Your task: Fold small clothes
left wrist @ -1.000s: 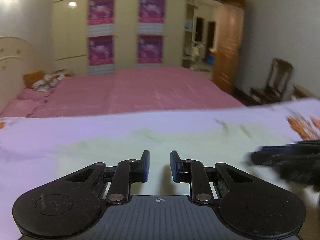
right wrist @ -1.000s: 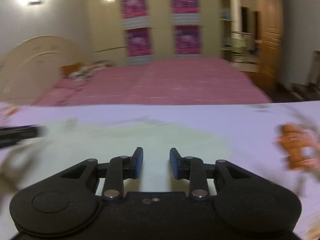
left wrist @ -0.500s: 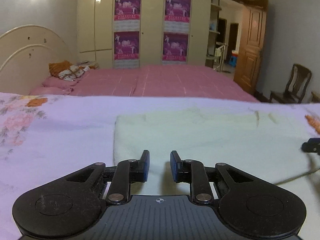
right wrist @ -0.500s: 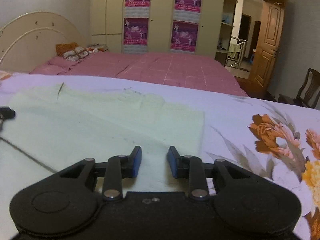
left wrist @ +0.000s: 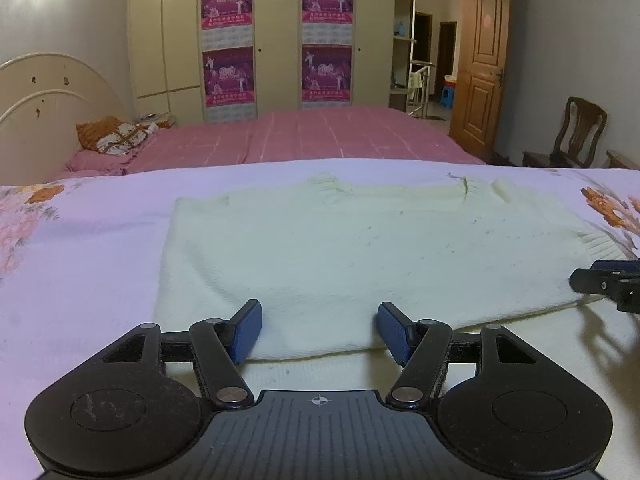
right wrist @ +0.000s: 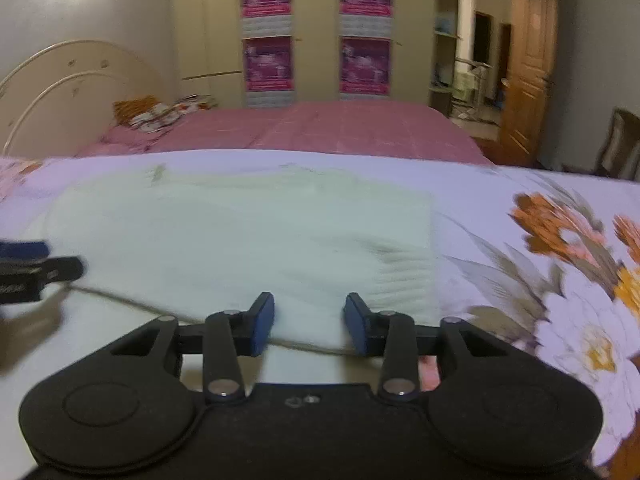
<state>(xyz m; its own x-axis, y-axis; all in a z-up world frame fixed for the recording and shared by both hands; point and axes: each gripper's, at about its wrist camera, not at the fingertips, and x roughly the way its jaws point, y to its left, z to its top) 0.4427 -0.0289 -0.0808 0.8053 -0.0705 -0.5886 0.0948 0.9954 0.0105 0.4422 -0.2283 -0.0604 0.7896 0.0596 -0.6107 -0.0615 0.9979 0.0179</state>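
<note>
A pale cream ribbed knit garment [left wrist: 360, 256] is lying flat on the lilac floral bedsheet [left wrist: 80, 280], already doubled over once, its folded upper layer ending in a near edge just ahead of both tools. The left gripper [left wrist: 319, 330] is hovering at that near edge with its jaws spread wide, nothing between them; the right gripper [right wrist: 309, 322] is sitting at the same edge farther right, jaws parted and empty too, beside the ribbed hem [right wrist: 400, 276]. Judging by this, 1 fold is done and the hands are lining up for the next one. The next move is probably calling for both tools to drop onto the near edge, pinch through both layers evenly, and carry it over toward the far side without dragging the lower layer. Soft knit will likely be sagging between 2 grip points, so level lifting matters. Beyond the sheet a pink bed [left wrist: 320, 136], a cream headboard [left wrist: 48, 100], a wardrobe with 4 purple posters [left wrist: 228, 76], a wooden door [left wrist: 480, 72] and a dark wooden chair [left wrist: 576, 132] are standing well apart; nothing is blocking the fold.
</note>
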